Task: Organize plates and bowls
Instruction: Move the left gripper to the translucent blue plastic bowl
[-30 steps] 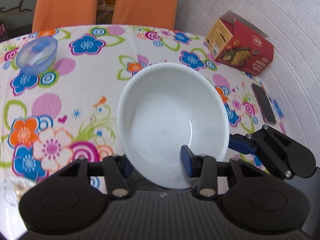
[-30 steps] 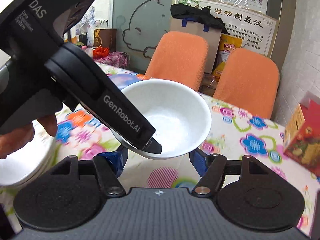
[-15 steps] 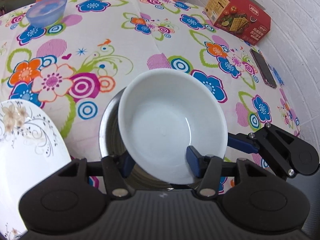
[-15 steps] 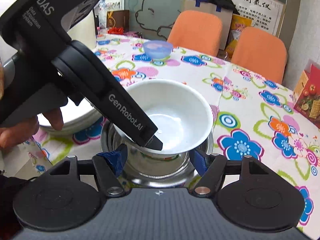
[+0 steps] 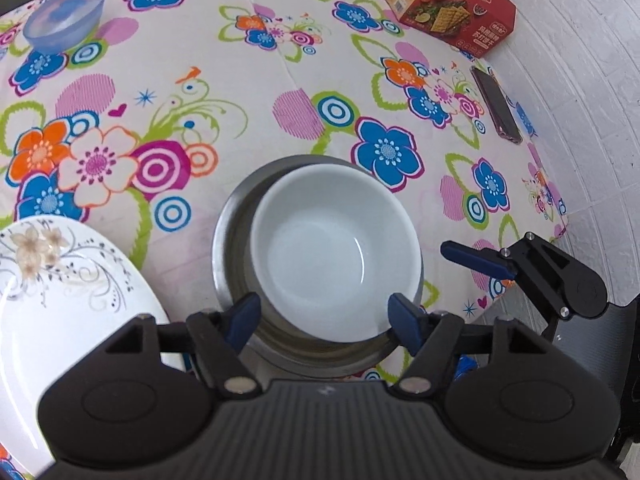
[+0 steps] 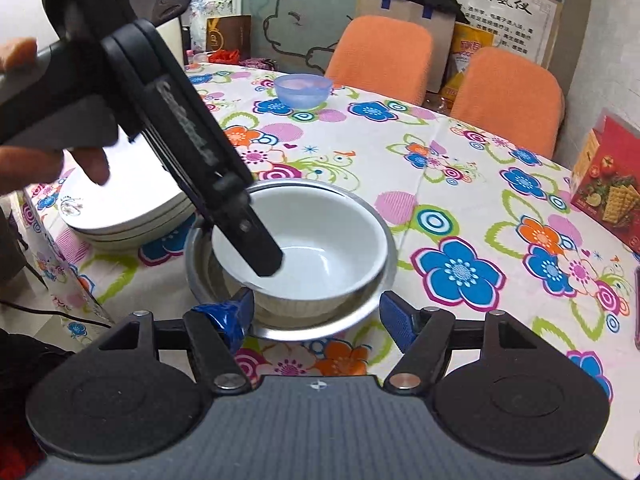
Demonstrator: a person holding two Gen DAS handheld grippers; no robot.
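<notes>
Nesting step: round white ceramic bowl (image 5: 336, 256) sits inside steel bowl (image 5: 232, 240), between your left gripper (image 5: 325, 316) jaws, which are opening, pads clear of its rim. Right gripper (image 6: 316, 316) half-open, empty. Next, back out, fetch blue plastic bowl (image 6: 303, 90).

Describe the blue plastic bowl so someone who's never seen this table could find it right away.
On the flowered tablecloth, look to the far edge near the two orange chairs. The translucent blue bowl stands alone there, unlike the white bowl, which is nested in a steel bowl on the near side.
</notes>
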